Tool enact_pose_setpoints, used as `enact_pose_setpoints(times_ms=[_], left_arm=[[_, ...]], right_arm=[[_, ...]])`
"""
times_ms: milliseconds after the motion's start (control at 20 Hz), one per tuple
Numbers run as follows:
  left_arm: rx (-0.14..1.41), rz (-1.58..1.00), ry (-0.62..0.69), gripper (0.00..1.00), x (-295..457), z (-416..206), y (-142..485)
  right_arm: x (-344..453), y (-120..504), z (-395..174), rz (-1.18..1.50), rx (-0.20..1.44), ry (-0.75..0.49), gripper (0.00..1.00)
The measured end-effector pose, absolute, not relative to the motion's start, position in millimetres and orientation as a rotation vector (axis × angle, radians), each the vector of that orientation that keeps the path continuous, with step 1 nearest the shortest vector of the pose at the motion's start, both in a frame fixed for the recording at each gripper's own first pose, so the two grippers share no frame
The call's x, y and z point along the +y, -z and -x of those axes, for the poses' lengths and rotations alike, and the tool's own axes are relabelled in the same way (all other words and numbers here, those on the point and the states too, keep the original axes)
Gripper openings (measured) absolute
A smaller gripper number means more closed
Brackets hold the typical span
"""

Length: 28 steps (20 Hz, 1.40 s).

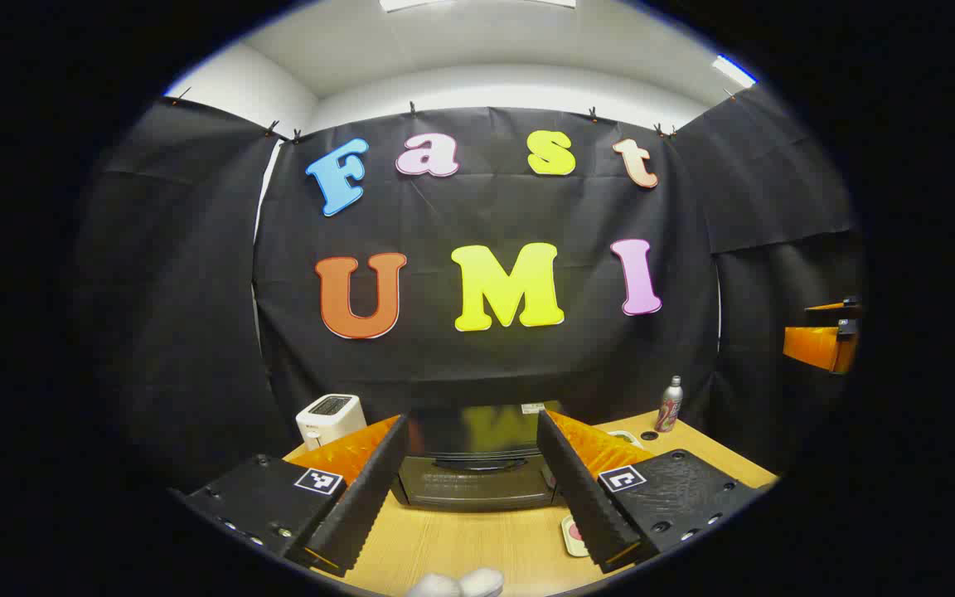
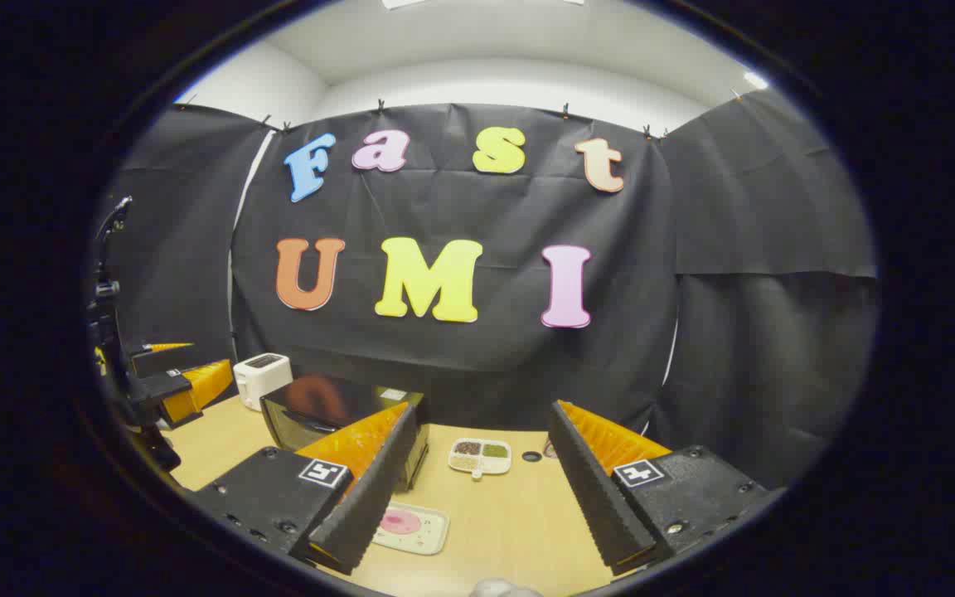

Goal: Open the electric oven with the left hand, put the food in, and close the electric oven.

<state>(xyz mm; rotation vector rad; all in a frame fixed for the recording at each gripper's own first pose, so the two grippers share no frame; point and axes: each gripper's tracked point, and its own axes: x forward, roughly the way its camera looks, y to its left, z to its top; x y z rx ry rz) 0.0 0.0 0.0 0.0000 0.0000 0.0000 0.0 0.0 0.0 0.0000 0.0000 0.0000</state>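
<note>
The black electric oven stands on the wooden table straight ahead, its door closed and the handle across the upper front. My left gripper is open, its fingers framing the oven from a short distance. The food, a pink piece on a pale rectangular plate, lies on the table in front of the oven, to its right. My right gripper is open and empty above the table, to the right of the plate. The plate's edge peeks out beside my left gripper's right finger.
A white toaster stands behind the oven at the left. A slim bottle is at the table's back right. A white divided dish with dark and green fillings sits mid-table, a small dark disc beside it.
</note>
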Motion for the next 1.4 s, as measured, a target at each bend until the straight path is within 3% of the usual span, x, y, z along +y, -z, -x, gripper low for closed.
enact_pose_setpoints(times_ms=[650, 900, 950, 1400], left_arm=[[0.021, -0.017, -0.021, 0.96, 6, -27, 21], [0.066, -0.002, -0.007, 0.93, 0, -74, 54], [0.081, 0.004, -0.004, 0.97, 0, -86, 63], [0.228, -0.011, 0.019, 0.97, -8, -164, 143]], right_arm=[[4, 3, -14, 0.015, 0.023, -0.013, 0.99], [1, 3, -15, 0.029, 0.040, -0.005, 0.99], [0, 4, -15, 0.034, 0.045, -0.001, 0.99], [-23, 8, 1, 0.058, 0.094, 0.093, 0.99]])
